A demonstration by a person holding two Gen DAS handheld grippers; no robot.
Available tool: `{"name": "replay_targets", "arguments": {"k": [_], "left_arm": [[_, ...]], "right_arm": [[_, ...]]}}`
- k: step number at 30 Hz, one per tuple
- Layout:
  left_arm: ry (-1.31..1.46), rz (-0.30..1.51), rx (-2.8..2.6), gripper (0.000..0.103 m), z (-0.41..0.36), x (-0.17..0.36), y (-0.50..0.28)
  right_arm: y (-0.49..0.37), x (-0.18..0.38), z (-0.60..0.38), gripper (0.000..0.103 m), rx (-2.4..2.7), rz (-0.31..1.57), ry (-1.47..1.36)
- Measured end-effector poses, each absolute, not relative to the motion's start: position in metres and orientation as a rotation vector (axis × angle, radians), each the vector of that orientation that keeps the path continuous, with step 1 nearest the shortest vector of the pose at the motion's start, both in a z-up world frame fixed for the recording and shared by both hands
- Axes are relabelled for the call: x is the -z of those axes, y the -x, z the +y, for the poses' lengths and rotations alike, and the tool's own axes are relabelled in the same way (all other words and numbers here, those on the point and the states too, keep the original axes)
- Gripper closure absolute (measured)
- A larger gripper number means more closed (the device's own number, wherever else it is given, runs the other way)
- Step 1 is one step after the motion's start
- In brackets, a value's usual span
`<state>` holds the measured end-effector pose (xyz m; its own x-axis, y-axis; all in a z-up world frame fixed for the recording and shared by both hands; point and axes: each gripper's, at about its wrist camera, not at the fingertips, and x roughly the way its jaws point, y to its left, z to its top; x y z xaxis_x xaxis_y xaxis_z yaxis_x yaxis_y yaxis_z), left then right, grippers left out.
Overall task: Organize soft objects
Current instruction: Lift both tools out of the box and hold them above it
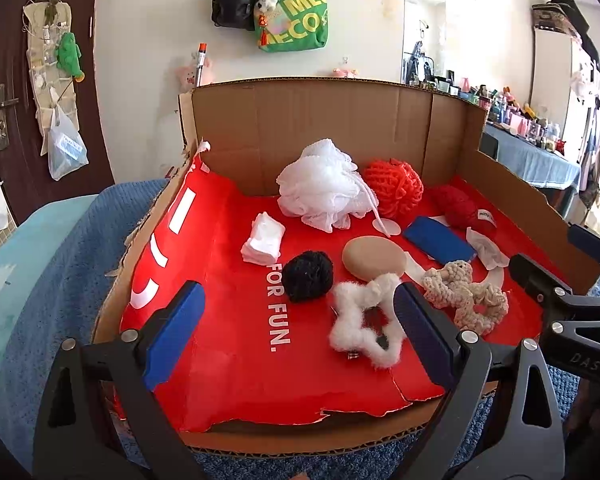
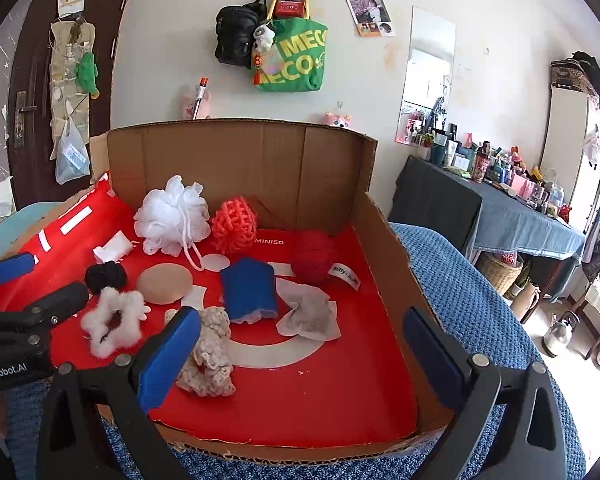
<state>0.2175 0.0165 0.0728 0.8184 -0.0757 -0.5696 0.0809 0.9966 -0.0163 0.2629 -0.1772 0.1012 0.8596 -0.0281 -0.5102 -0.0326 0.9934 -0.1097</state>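
Blue sponge [image 2: 249,289] flat in red-lined box [image 2: 384,248], long axis front-to-back; both grippers' jaws spread, empty.

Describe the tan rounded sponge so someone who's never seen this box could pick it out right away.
Look inside the cardboard box lined with red paper. Near the middle of the floor, between the black yarn ball and the blue cloth, lies the tan sponge. It is the only smooth, plain beige, oval thing there; its neighbours are fuzzy, knitted or netted.
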Motion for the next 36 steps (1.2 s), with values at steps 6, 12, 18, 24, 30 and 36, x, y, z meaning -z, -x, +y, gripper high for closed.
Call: {"name": "replay_targets", "arguments": {"k": [6,12,18,24,30,36], "left_arm": [[-0.05,0.592,0.068,0.007,0.0149,-0.0744,-0.2163],[-0.056,0.593,0.075,0.007,0.0149,-0.0744,-0.216],[-0.049,0.597,0.074,0.007,0.0161,-0.0734,-0.2171],[-0.055,0.599,0.075,0.007,0.0149,-0.0729,-0.2176],[-0.051,0.598,0.073,0.007,0.015,-0.0726,-0.2172],[-0.052,0.597,0.073,0.007,0.0151,-0.073,-0.2166]], "right_arm": [[-0.2652,-0.0994,-0.178,0.0,-0.001,0.55,0.116],[-0.2651,-0.0988,-0.1777,0.0,-0.003,0.549,0.124],[-0.2653,-0.0988,-0.1774,0.0,-0.003,0.55,0.12],[-0.2657,-0.0983,-0.177,0.0,-0.003,0.551,0.12],[-0.2656,-0.0984,-0.1769,0.0,-0.003,0.551,0.12],[-0.2657,-0.0984,-0.177,0.0,-0.003,0.551,0.12]]}}
